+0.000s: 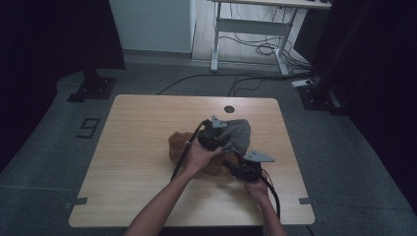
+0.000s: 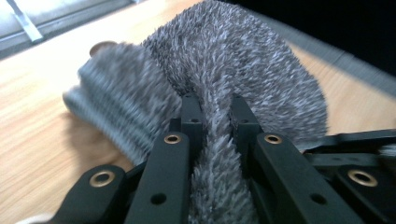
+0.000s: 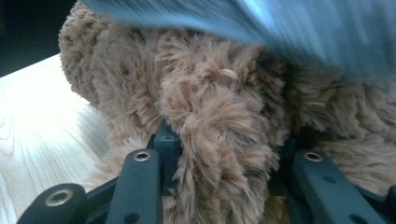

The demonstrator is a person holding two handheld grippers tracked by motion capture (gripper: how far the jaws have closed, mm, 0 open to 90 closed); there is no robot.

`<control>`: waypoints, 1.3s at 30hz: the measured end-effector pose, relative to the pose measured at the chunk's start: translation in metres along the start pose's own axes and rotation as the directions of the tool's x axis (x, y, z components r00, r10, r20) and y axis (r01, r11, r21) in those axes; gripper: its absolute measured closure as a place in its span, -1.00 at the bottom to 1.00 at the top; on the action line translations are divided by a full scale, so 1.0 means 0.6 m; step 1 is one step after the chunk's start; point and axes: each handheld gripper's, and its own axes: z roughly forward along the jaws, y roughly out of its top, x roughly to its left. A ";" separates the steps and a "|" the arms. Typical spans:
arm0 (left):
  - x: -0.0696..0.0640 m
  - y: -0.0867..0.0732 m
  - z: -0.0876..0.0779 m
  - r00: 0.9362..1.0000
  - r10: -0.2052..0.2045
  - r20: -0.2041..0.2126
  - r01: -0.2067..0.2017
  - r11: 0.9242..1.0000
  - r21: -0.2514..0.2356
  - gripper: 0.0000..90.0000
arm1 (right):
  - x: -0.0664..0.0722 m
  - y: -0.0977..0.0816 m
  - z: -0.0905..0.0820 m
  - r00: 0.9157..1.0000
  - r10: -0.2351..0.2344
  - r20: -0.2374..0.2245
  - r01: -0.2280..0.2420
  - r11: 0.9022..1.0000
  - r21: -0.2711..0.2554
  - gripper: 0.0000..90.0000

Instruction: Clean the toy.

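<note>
We are working with 2 soft things on the table (image 1: 137,147). The left gripper (image 2: 212,109) is clenching a fold of the grey fuzzy cloth (image 2: 243,60) between its jaws. The right gripper (image 3: 224,140) is straddling a tuft of the brown plush toy (image 3: 196,93) — jaws pressing into the pile. Both are looking light, limp and compressible, so we are judging a thick bunched fold deep between the jaws safest.

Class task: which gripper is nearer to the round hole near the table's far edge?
Left. The left gripper, shut on the fuzzy grey knitted cloth, sits closer to the round hole. The right gripper, clamping the brown plush toy, is nearer the person.
</note>
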 end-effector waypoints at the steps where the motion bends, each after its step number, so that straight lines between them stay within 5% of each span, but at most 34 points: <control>1: -0.002 -0.004 0.010 1.000 0.006 -0.014 -0.006 1.000 0.009 0.77 | 0.001 0.000 0.000 1.000 0.000 0.002 0.000 1.000 -0.001 0.32; 5: 0.016 -0.015 0.010 0.999 -0.042 -0.001 0.042 0.999 -0.002 0.77 | -0.001 0.000 0.000 1.000 -0.004 0.005 0.004 1.000 0.005 0.32; 11: 0.064 -0.043 -0.025 0.995 -0.071 -0.069 0.072 0.997 0.011 0.77 | 0.003 0.001 0.000 1.000 -0.014 0.011 0.014 1.000 0.005 0.32; 14: 0.085 -0.063 -0.046 0.993 -0.109 -0.045 0.109 0.994 -0.012 0.77 | 0.004 0.002 0.001 1.000 -0.022 0.012 0.022 1.000 0.004 0.32; 19: 0.094 -0.085 -0.079 0.994 -0.112 -0.019 0.110 0.991 -0.076 0.78 | 0.007 0.003 0.001 0.999 -0.031 0.008 0.031 0.999 0.010 0.32; 24: 0.110 -0.090 -0.109 0.992 -0.105 -0.069 0.098 0.991 -0.091 0.77 | 0.004 0.003 0.001 1.000 -0.027 0.008 0.027 1.000 0.010 0.32; 28: 0.149 -0.105 -0.131 0.980 -0.140 -0.138 0.131 0.989 -0.074 0.77 | 0.002 0.003 0.001 1.000 -0.016 0.009 0.016 1.000 0.010 0.32; 31: 0.182 -0.137 -0.141 0.972 -0.210 -0.110 0.203 0.977 -0.070 0.77 | 0.002 0.003 0.000 1.000 -0.018 0.006 0.018 1.000 0.012 0.32; 37: 0.222 -0.188 -0.157 0.945 -0.287 -0.159 0.280 0.958 -0.064 0.77 | 0.001 0.002 0.000 1.000 -0.016 0.005 0.016 1.000 0.012 0.32; 39: 0.225 -0.192 -0.160 0.943 -0.299 -0.148 0.291 0.954 -0.073 0.77 | 0.001 0.002 0.000 1.000 -0.015 0.006 0.015 1.000 0.012 0.32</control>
